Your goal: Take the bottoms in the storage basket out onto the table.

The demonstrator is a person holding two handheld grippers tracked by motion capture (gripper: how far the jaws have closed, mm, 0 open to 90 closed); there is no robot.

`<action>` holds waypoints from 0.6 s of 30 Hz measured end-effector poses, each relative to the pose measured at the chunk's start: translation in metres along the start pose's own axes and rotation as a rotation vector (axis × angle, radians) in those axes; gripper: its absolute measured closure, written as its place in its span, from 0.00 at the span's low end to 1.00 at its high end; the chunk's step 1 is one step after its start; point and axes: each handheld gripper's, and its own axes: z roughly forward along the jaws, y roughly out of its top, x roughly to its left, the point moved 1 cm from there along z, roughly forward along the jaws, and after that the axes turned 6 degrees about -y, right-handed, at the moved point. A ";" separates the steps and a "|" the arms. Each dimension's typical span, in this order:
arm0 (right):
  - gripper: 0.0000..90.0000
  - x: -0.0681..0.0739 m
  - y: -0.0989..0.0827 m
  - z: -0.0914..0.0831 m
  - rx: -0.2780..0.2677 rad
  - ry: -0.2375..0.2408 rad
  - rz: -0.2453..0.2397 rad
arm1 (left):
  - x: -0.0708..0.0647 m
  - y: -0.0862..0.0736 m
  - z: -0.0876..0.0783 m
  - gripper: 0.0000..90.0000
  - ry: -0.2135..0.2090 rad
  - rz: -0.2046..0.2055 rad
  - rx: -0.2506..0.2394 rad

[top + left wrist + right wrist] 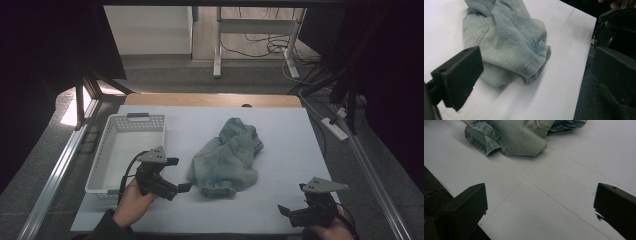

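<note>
A crumpled pair of light-blue jeans (227, 155) lies in a heap at the middle of the white table sheet (285, 135). My left gripper (178, 174) is held just left of the heap's near end, open, with nothing between its jaws. In the left gripper view the jeans (509, 37) lie just ahead of the open left gripper (536, 58), a hemmed edge nearest. My right gripper (291, 198) is open near the front right corner, well apart from the cloth. In the right gripper view, bare sheet lies between the jaws of the right gripper (540, 192), and the jeans (519, 137) lie farther off.
A white perforated basket (106, 142) stands at the left of the table, right behind my left hand. The sheet's front edge runs close under both grippers. A metal rail (55, 175) lines the left side. Cables and desk legs (217, 55) lie on the floor beyond.
</note>
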 end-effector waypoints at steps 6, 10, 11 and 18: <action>0.00 0.000 0.000 0.000 0.000 0.000 0.001 | 0.001 -0.006 -0.006 0.00 -0.001 -0.023 -0.009; 0.00 0.000 0.000 0.000 0.001 -0.001 0.000 | 0.001 -0.009 -0.008 0.00 0.002 -0.030 -0.010; 0.00 0.000 0.000 0.000 0.001 -0.001 0.001 | 0.001 -0.011 -0.010 0.00 0.003 -0.034 -0.013; 0.00 0.000 0.000 0.000 0.001 -0.001 0.002 | 0.001 -0.017 -0.017 0.00 0.012 -0.048 -0.022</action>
